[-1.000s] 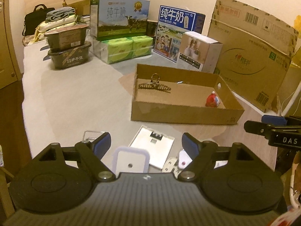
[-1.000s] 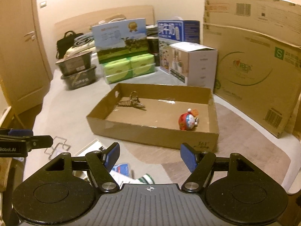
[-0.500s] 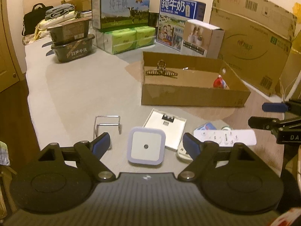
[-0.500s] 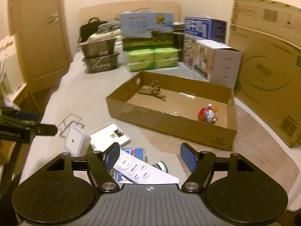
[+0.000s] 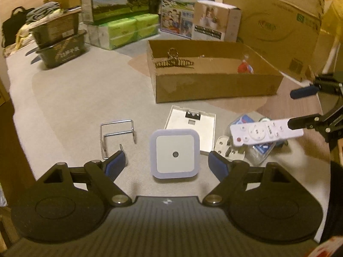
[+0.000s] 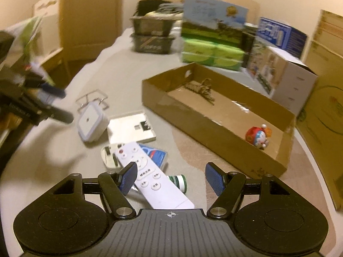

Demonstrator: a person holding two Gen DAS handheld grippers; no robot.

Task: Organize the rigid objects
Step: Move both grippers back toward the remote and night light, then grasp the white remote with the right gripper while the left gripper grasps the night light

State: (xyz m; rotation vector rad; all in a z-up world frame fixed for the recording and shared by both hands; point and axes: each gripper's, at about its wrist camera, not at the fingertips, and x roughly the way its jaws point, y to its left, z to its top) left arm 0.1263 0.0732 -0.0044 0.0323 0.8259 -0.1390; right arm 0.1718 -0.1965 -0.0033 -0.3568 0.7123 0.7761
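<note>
Right wrist view motion-blurred at upper left, remote (image 6: pixel 150 175) near end hidden behind gripper body, green-capped item (image 6: pixel 179 182) mostly under remote, blue packet (image 5: pixel 260 147) partly covered, box lettering unreadable

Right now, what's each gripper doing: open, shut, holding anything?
Left gripper: open, empty, above the square night light.
Right gripper: open, empty, over the white remote.

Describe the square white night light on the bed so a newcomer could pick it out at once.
Start at the shallow cardboard tray in the middle of the grey bedspread and look at the loose items in front of it. The night light sits between the wire bracket and the flat white plate. Only it is a thick rounded square with one small dark dot at its centre.
</note>
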